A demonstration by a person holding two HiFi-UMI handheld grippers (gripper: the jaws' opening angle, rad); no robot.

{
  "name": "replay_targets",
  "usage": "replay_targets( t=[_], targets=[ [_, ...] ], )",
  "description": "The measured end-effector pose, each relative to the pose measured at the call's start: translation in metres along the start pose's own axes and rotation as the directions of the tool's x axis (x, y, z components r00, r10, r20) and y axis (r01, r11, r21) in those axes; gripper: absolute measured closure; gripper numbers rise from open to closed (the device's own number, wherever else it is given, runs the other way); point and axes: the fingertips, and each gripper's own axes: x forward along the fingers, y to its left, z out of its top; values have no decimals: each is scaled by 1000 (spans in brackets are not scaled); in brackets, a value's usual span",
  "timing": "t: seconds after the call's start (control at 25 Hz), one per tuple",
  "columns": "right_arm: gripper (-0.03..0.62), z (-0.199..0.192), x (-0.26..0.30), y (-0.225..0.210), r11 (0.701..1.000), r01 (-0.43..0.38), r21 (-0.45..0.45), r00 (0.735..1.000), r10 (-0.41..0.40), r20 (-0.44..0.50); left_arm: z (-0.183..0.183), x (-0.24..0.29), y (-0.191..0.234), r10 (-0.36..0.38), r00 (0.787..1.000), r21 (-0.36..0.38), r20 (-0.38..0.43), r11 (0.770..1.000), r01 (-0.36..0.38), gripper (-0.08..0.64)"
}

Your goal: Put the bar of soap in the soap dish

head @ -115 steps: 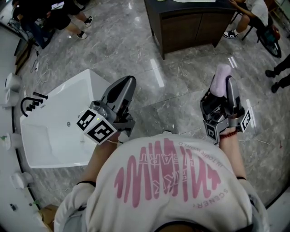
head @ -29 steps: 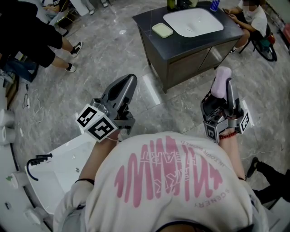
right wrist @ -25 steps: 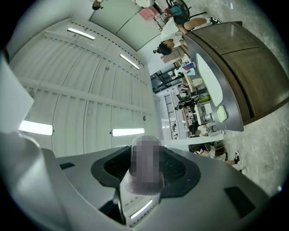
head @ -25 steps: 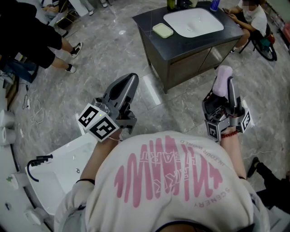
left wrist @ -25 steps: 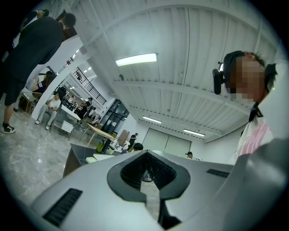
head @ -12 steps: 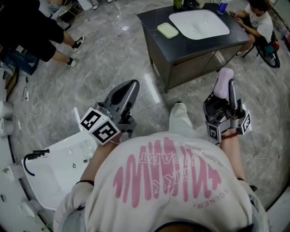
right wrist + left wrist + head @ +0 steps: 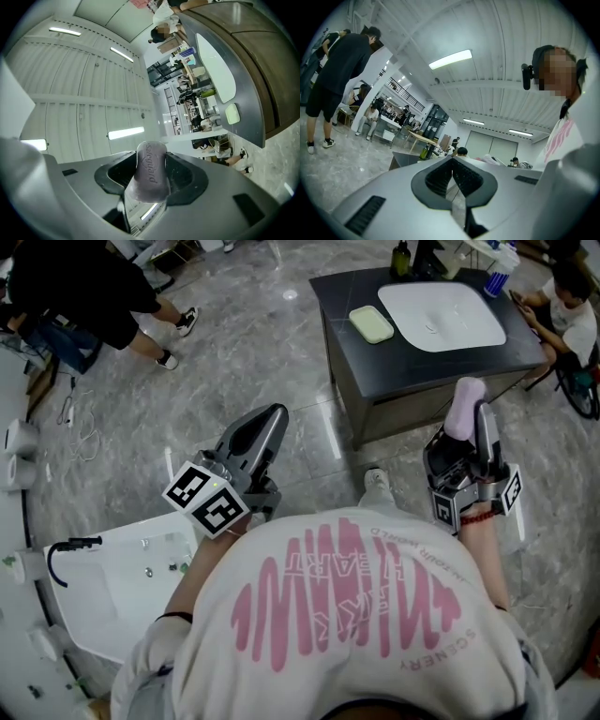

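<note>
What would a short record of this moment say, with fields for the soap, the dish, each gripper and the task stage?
Soap: mauve bar of soap, clamped between the right gripper jaws
Left gripper: shut, holding nothing
Soap dish: pale green, looks empty, on the dark counter beside the white basin
Task stage: soap held, not yet in the dish

Dark vanity cabinet (image 7: 342, 294), standing on grey marble floor (image 7: 234, 362). Countertop holds:
- white basin (image 7: 441, 315), inset
- pale green soap dish (image 7: 371, 323), just beside basin
- dark bottle (image 7: 401, 259), behind basin's corner
</note>
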Motion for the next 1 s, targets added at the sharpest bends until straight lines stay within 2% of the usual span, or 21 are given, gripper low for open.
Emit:
replay_targets(
  t=[0.24, 0.36, 0.48, 0.6, 0.76, 0.88, 1.0],
  targets=[
    [390, 11, 22, -14, 1000, 27, -8, 998, -27, -64, 6, 8, 8, 39, 999, -17, 29, 999, -38, 551],
    [390, 39, 46, -41, 996, 87, -30, 991, -89, -103, 7, 41, 20, 67, 997, -28, 29, 997, -66, 551],
    [390, 68, 73, -76, 986, 159, -42, 972, -164, -167, 6, 78, 36, 113, 993, -41, 25, 993, -112, 551],
    [390, 79, 88, -105, 972, 219, -81, 942, -232, -244, 3, 92, 49, 165, 986, -52, 21, 985, -163, 551],
    [390, 100, 112, -149, 957, 228, -176, 910, -274, -310, 0, 99, 70, 247, 969, -75, 19, 967, -245, 551],
    [390, 107, 128, -181, 919, 272, -284, 855, -366, -367, -3, 105, 84, 313, 950, -95, 15, 946, -310, 551],
    [390, 113, 137, -207, 875, 278, -396, 793, -441, -419, -4, 117, 96, 339, 941, -96, 12, 937, -336, 551]
  ],
)
